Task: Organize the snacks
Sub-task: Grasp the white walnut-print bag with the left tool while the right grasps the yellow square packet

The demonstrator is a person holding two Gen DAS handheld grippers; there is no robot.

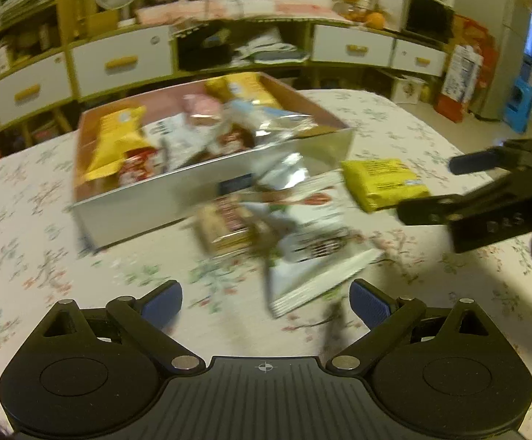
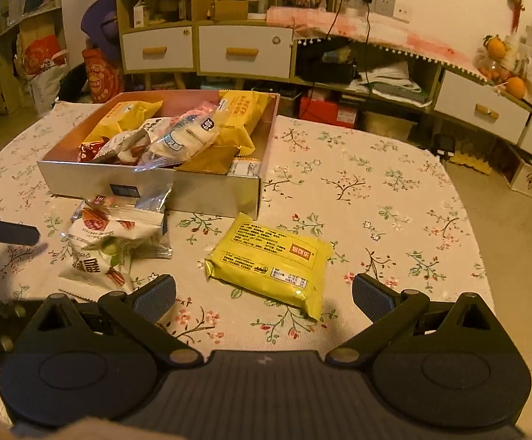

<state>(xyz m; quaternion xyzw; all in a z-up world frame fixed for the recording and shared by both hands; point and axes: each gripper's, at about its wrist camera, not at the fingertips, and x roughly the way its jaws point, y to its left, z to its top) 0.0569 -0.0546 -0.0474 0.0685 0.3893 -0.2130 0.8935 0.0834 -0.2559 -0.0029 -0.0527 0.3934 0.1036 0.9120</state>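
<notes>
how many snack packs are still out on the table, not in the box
3: a yellow pack in front of the right gripper, plus a white pack and a silver one beside the box; more may hide underneath.

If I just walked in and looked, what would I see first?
Probably the bright yellow snack packet lying flat on the flowery tablecloth, right in front of the open right gripper. Behind it sits a silver box heaped with snack bags. A small pile of white packets lies on the cloth just before the box, ahead of the open left gripper.
</notes>
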